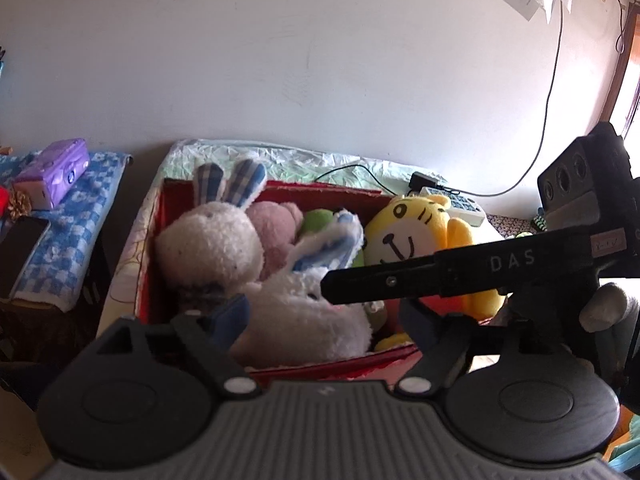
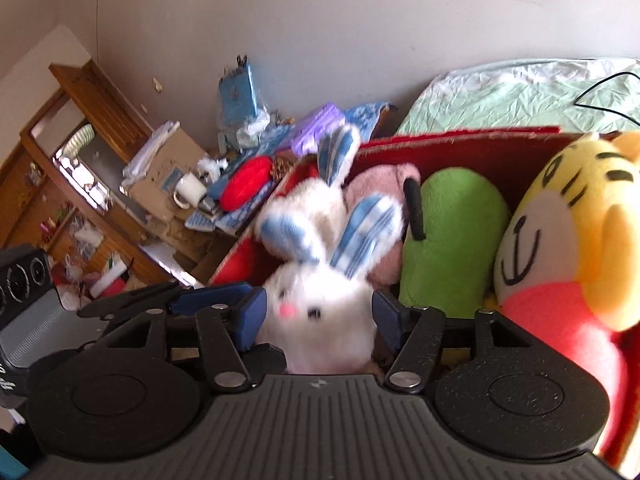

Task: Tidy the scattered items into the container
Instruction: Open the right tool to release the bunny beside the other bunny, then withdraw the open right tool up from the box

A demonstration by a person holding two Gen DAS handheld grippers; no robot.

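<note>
White rabbit (image 2: 320, 320) lying in red box (image 2: 460, 138), ears pointing away; right gripper (image 2: 318, 314) straddling its head, jaws parted, pads not pressing. Left gripper (image 1: 324, 320) also gaping, nearby.

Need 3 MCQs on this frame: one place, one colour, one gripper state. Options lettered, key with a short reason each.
1. Where is the yellow tiger toy?
A. on the floor
B. in the red box, at its right end
C. on the blue checked towel

2. What colour is the toy between the pink toy and the tiger?
A. green
B. purple
C. black

3. How does the right gripper stand around the white rabbit?
A. clamped on its ear
B. far away from it
C. jaws apart, the head between them

Key: 1 B, the tiger sits inside the box walls. 2 A, the green toy lies between them. 3 C, a fingertip shows on each side of the head, with no squeeze visible.
</note>
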